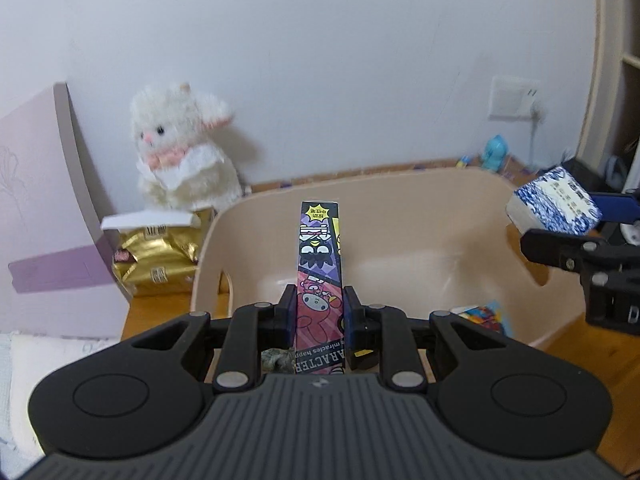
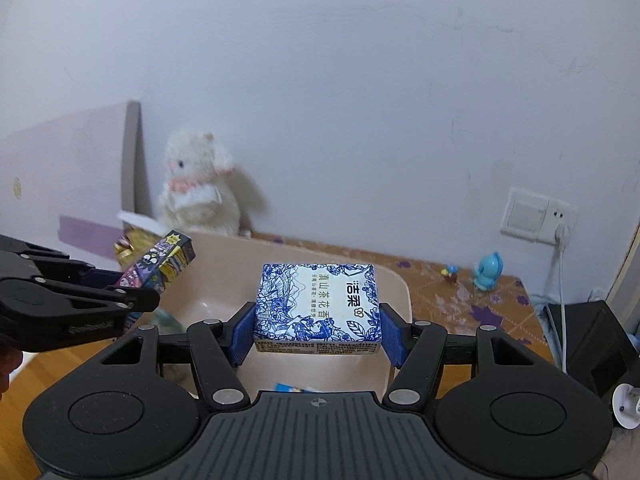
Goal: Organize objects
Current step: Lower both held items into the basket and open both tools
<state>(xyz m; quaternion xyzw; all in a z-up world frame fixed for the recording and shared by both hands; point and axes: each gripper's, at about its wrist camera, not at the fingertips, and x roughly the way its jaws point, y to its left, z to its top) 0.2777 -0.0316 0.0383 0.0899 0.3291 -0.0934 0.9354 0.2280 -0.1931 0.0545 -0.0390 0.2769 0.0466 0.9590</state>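
My left gripper (image 1: 318, 304) is shut on a long cartoon-printed box (image 1: 319, 256), held above the beige plastic basket (image 1: 400, 196). The box also shows in the right wrist view (image 2: 160, 266). My right gripper (image 2: 316, 330) is shut on a blue-and-white tissue pack (image 2: 318, 306), held above the basket's rim (image 2: 396, 284). In the left wrist view the tissue pack (image 1: 554, 206) hangs over the basket's right side. A small colourful packet (image 1: 484, 316) lies inside the basket.
A white plush toy (image 1: 180, 148) sits on a gold-wrapped package (image 1: 156, 256) left of the basket, beside a pink board (image 1: 44, 216). A blue figurine (image 2: 488, 270) stands on the patterned surface at the right, near a wall socket (image 2: 536, 216) and black box (image 2: 592, 336).
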